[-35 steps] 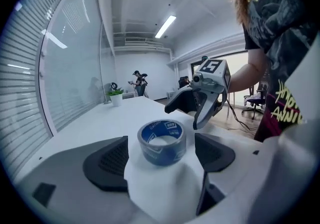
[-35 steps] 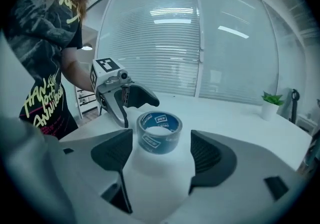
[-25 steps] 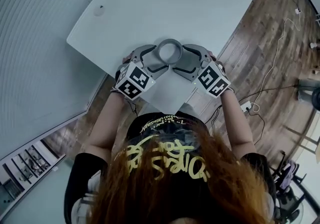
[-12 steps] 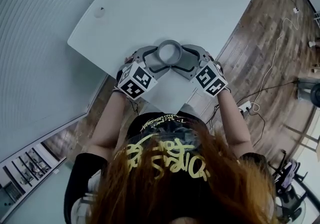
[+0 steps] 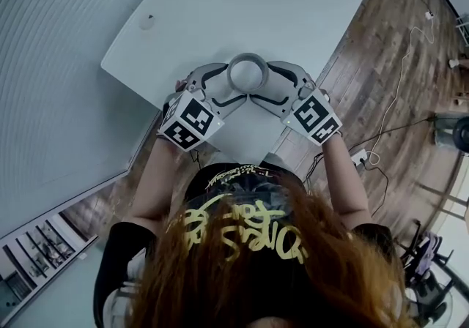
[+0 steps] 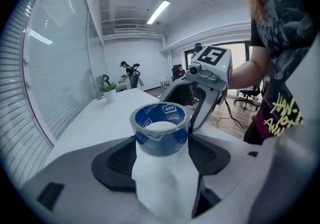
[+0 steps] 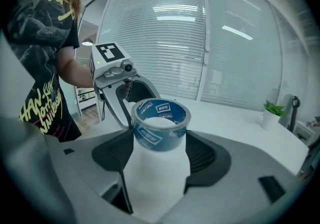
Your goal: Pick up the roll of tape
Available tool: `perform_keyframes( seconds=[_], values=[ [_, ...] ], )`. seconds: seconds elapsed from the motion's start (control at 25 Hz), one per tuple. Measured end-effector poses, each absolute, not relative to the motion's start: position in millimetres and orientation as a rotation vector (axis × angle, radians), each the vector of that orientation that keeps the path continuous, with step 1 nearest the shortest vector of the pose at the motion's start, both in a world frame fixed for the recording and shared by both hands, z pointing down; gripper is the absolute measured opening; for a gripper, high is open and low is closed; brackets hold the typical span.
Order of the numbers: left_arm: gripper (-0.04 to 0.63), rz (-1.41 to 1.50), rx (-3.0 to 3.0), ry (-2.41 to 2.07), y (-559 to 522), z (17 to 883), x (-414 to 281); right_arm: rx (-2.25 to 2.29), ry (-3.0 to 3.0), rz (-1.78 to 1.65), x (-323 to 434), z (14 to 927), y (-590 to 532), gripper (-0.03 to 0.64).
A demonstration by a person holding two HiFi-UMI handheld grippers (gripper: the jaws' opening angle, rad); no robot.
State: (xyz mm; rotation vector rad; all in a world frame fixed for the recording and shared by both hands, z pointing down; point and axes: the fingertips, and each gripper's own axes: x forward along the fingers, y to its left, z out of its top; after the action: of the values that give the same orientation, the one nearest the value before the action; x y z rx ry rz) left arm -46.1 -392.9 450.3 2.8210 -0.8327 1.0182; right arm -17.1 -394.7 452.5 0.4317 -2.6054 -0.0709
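Observation:
The roll of tape [image 5: 247, 72], blue with a white core, is pinched between my two grippers over the near end of the white table [image 5: 308, 4]. My left gripper [image 5: 234, 87] closes on it from the left, my right gripper [image 5: 261, 86] from the right. In the left gripper view the roll of tape [image 6: 161, 128] sits between the dark pads [image 6: 120, 155], which press its sides, and the right gripper's marker cube [image 6: 212, 58] shows behind it. In the right gripper view the roll of tape [image 7: 160, 123] is clamped the same way, with the left gripper's cube [image 7: 109, 54] beyond.
A small round mark [image 5: 149, 20] lies on the table's far left. A potted plant [image 6: 109, 93] stands by the blinds-covered glass wall. Wooden floor with cables [image 5: 399, 92] runs along the table's right side. People [image 6: 127, 70] and office chairs [image 6: 247, 93] are at the back.
Both grippers have risen together with the roll between them; the roll and cubes look slightly larger and nearer the head camera. The grips look the same.

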Motion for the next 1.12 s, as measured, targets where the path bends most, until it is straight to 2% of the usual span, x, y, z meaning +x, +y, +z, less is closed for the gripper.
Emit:
perform_keyframes(
  seconds=[1.12],
  values=[
    [0.321,0.717,3.075,-0.931,-369,300,-34,0.461,-2.816,-0.241,-6,296,-371,0.331]
  ],
)
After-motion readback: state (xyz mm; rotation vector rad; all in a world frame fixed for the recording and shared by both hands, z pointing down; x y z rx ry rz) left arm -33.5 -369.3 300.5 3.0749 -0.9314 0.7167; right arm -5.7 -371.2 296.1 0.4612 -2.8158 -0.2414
